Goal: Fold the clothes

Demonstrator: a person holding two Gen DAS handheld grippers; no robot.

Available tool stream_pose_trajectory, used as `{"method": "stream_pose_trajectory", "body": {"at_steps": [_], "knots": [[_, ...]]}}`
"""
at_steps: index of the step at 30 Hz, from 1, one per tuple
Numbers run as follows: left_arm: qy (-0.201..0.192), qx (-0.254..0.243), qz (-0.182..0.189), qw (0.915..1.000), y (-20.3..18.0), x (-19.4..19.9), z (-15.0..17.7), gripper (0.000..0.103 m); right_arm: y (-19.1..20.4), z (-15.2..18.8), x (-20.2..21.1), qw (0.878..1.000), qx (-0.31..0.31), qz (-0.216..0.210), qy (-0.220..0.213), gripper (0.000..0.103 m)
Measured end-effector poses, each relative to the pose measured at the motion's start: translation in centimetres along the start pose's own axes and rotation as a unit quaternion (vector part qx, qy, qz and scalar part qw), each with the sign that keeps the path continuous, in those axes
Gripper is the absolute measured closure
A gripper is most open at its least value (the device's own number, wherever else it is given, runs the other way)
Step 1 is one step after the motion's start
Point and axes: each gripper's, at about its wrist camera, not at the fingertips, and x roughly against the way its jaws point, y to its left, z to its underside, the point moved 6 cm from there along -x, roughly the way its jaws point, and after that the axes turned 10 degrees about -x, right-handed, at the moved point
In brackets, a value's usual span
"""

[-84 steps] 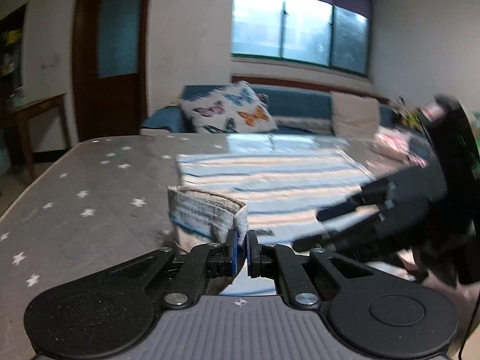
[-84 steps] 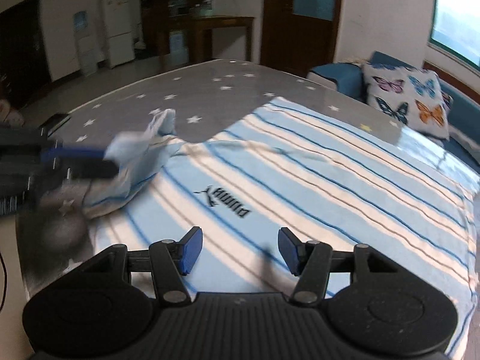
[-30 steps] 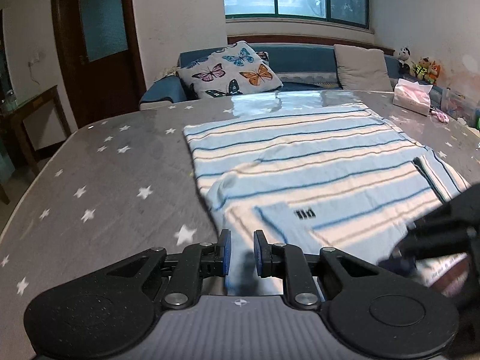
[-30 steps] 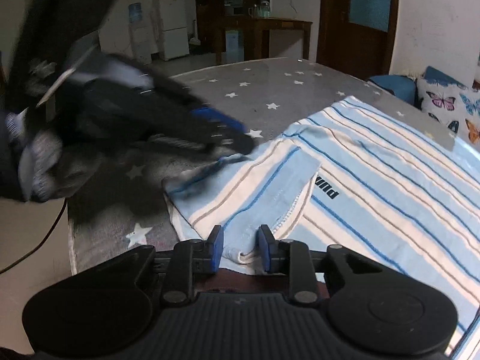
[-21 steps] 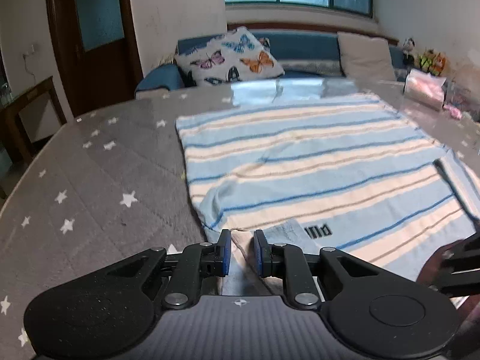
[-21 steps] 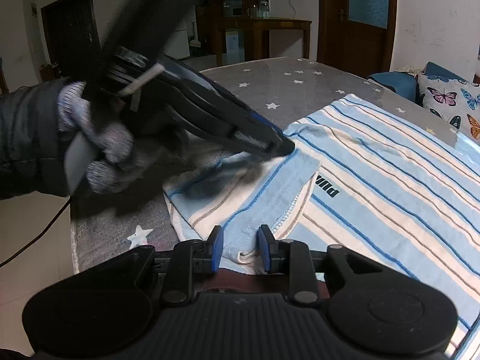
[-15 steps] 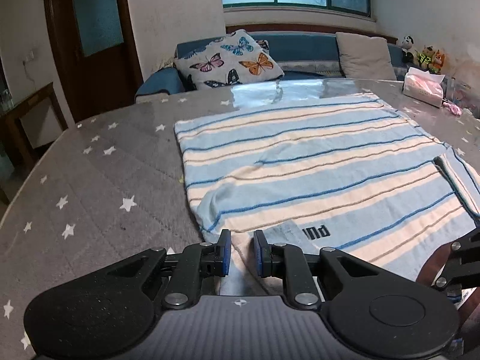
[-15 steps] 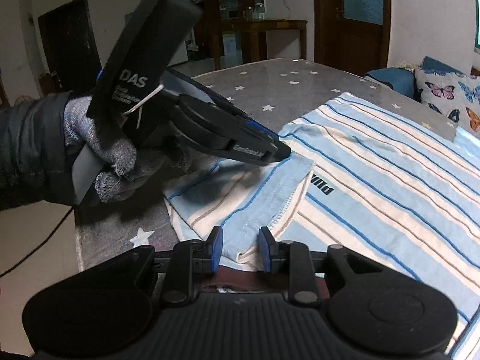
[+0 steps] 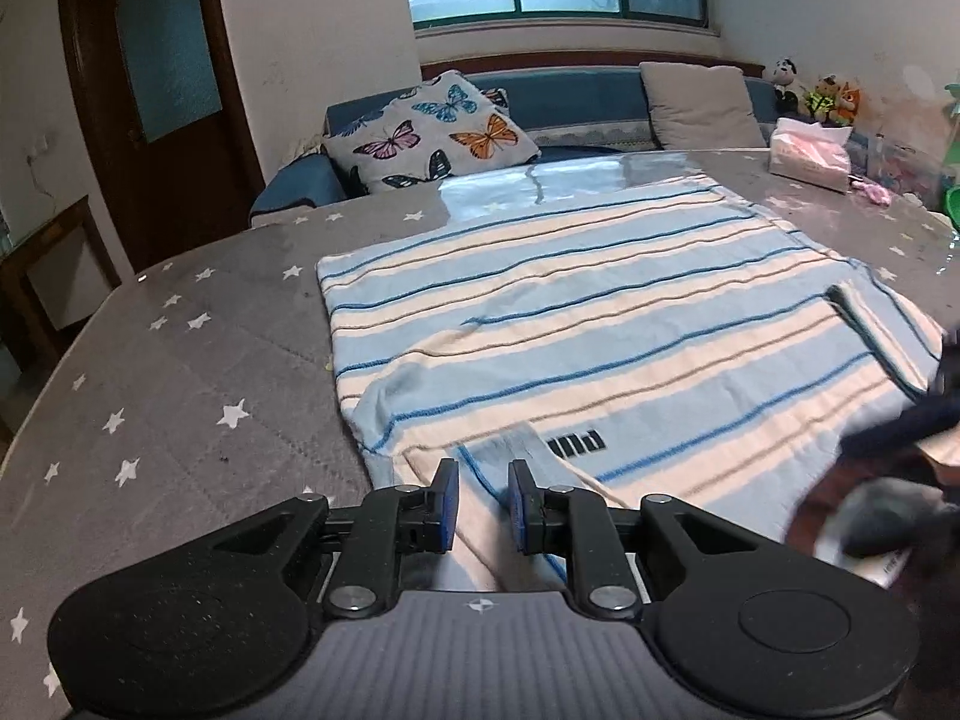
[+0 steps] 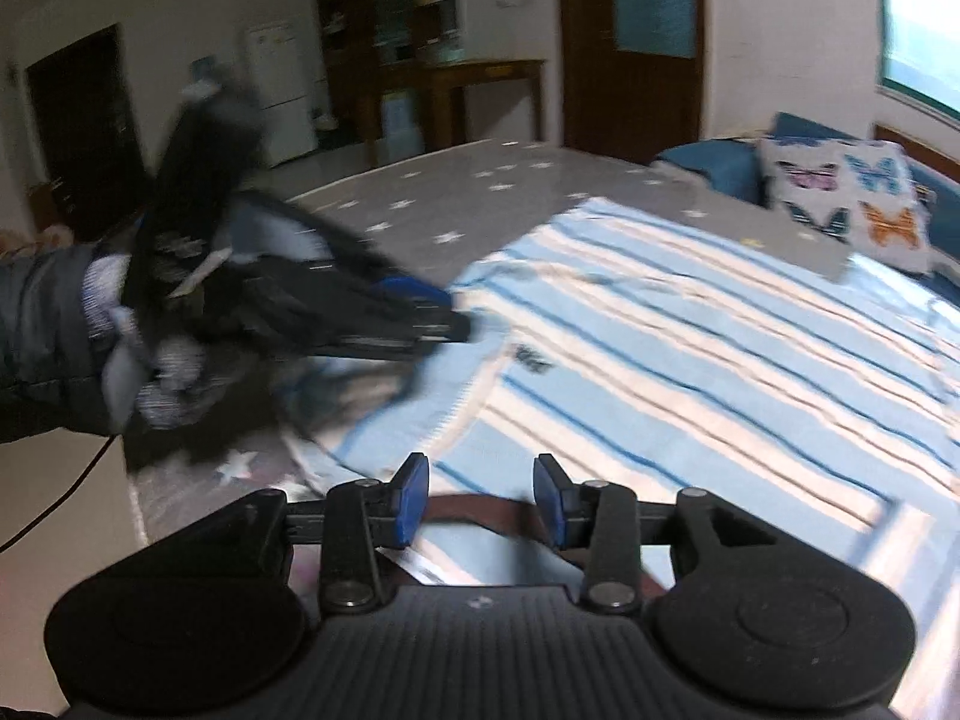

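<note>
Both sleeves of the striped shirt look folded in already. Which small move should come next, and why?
Probably lift both grippers clear. The left gripper and right gripper are both opening, and the folded sleeve of the blue-and-cream striped knitted shirt already lies flat.

My left gripper [image 9: 483,503] is angled down, jaws just easing apart, pads not squeezing. My right gripper [image 10: 481,497] is opening too, clearly wider. My gloved left hand [image 10: 138,354] grips its handle; that shot's blurry.
</note>
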Motion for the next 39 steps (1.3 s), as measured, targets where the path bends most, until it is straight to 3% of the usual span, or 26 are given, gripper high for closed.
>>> {"method": "stream_pose_trajectory", "body": {"at_steps": [8, 13, 16, 23, 27, 39], "knots": [[-0.008, -0.012, 0.014, 0.9998, -2.0, 3.6, 1.9, 0.072, -8.3, 2.6, 4.9, 0.992, -0.070, 0.108, -0.008, 0.063], [-0.011, -0.025, 0.020, 0.9994, -3.3, 5.4, 2.8, 0.065, -11.6, 5.2, 6.2, 0.984, -0.110, 0.137, 0.003, 0.063], [-0.011, -0.034, 0.018, 0.9992, -3.9, 6.2, 3.1, 0.065, -11.7, 6.1, 6.4, 0.985, -0.105, 0.139, 0.000, 0.063], [-0.009, -0.044, 0.006, 0.9990, -4.2, 7.6, 3.5, 0.063, -10.7, 4.5, 6.1, 0.986, -0.084, 0.138, -0.031, 0.063], [-0.012, -0.056, 0.009, 0.9983, -4.4, 8.4, 3.9, 0.059, -11.1, 4.8, 5.0, 0.985, -0.081, 0.152, -0.018, 0.063], [-0.024, -0.158, 0.025, 0.9868, -7.5, 8.8, 4.6, 0.054, -10.1, 5.5, 5.3, 0.988, -0.038, 0.152, -0.010, 0.063]]}}
